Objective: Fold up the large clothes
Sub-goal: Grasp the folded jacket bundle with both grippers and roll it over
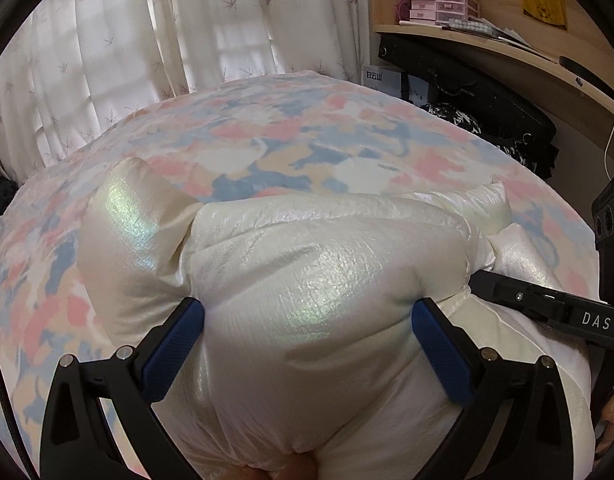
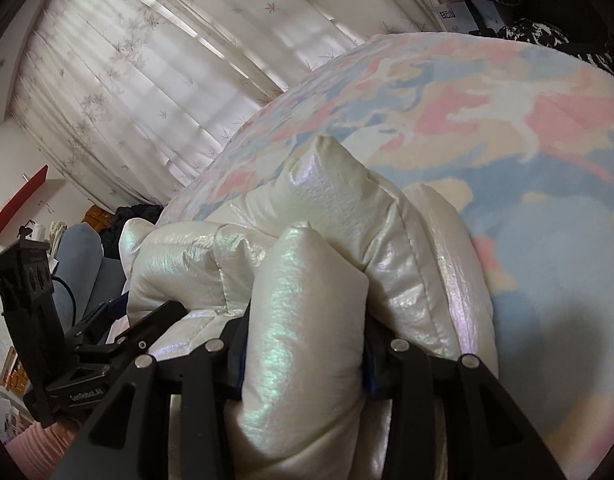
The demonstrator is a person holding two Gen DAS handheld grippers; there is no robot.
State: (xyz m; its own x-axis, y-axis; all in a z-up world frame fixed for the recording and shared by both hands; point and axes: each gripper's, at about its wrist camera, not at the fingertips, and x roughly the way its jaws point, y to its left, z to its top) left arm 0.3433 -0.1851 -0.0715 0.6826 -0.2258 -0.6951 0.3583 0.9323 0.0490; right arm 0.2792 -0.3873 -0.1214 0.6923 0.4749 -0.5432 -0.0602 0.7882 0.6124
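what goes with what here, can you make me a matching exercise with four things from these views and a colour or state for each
1. puffer jacket
2. bed cover
3. left tongs
4. little drawer box

a. pink, up on the shelf
b. pearly white, bunched
c. jaws spread wide around a fold
d. pink, blue and cream patches

Pairs: 1-b, 2-d, 3-c, 4-a
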